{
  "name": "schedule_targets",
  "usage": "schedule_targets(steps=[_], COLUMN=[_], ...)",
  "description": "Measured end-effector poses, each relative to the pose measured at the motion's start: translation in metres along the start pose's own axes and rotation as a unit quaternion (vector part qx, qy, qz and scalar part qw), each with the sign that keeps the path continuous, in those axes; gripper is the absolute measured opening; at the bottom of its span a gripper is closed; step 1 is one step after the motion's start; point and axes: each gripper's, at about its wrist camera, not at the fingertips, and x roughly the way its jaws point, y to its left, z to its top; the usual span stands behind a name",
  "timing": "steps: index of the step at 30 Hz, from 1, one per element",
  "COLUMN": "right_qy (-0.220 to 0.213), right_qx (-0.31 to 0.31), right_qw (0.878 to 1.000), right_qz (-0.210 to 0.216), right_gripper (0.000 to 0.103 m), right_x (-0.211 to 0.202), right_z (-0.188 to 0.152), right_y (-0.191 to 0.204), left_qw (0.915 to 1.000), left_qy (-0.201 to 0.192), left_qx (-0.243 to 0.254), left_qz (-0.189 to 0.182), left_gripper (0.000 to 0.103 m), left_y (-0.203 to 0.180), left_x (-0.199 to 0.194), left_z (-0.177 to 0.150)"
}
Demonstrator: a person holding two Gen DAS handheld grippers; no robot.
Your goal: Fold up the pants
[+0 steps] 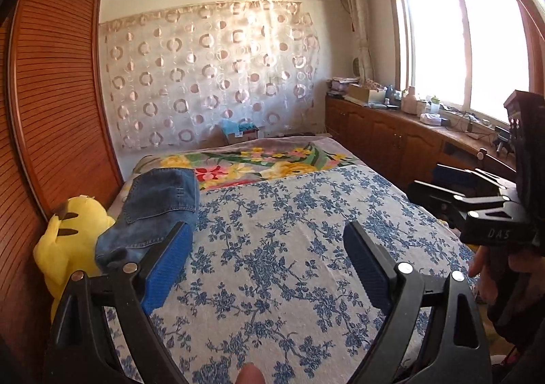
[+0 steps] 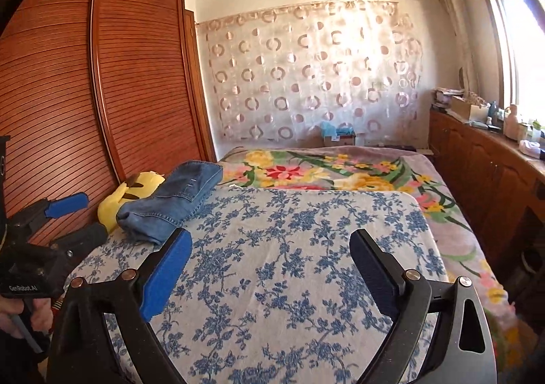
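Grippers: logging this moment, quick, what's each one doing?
Left gripper: open, holding nothing.
Right gripper: open, holding nothing.

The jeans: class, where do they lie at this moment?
In both views the folded jeans lie at the bed's left edge, against the yellow plush toy, before the flowered blanket.

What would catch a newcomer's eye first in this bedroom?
Probably the folded jeans lying at the left edge of the blue-flowered bedspread, leaning against a bright yellow plush toy. Then the two open grippers, left gripper and right gripper, both empty over the bed.
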Motion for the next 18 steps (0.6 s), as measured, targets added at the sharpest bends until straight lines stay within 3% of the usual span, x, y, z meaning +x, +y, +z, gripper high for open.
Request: schedule_targets(steps=[5, 18], right_qy=[-0.006, -0.017], right_qx=[0.008, 0.020], right_qw=[1.000, 0.999], right_qz=[-0.009, -0.019], right_gripper=[0.094, 0.094], right_x=[-0.011, -0.021], right_z=[-0.007, -0.016], right_y=[-0.003, 0.003], left_qw=[0.9996, 0.9987], left_qy=[0.008, 0.011], left_qx=[-0.008, -0.033], left_qz=[0.025, 0.037], left_gripper=[0.091, 0.091], left_y=[-0.002, -0.002], left_x=[-0.005, -0.016], left_z=[-0.003, -0.020])
